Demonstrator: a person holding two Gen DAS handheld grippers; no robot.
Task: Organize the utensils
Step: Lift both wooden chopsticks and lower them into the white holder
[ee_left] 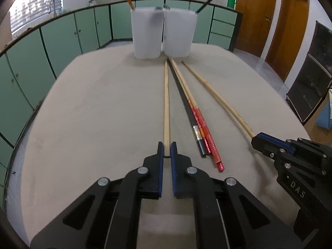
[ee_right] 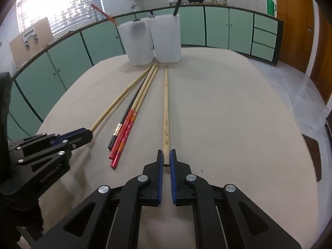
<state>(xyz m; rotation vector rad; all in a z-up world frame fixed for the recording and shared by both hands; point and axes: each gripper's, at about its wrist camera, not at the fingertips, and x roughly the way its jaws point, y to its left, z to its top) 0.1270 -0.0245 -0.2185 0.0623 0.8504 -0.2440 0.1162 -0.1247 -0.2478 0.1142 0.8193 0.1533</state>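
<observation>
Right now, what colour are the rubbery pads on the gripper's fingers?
Blue pads, on black fingers; clearest in the left wrist view.

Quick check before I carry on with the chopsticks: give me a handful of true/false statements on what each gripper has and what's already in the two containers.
1. The left gripper is shut on a plain wooden chopstick. True.
2. The right gripper is open with nothing between its jaws. False: it is shut on the printed wooden chopstick.
3. Three chopsticks lie loose on the table between the two gripped ones. True: a black chopstick and two red-ended chopsticks.
4. Both white containers are empty. False: the left container holds a red-ended stick, the right container a black one.
5. The containers stand far apart. False: they stand side by side.
</observation>
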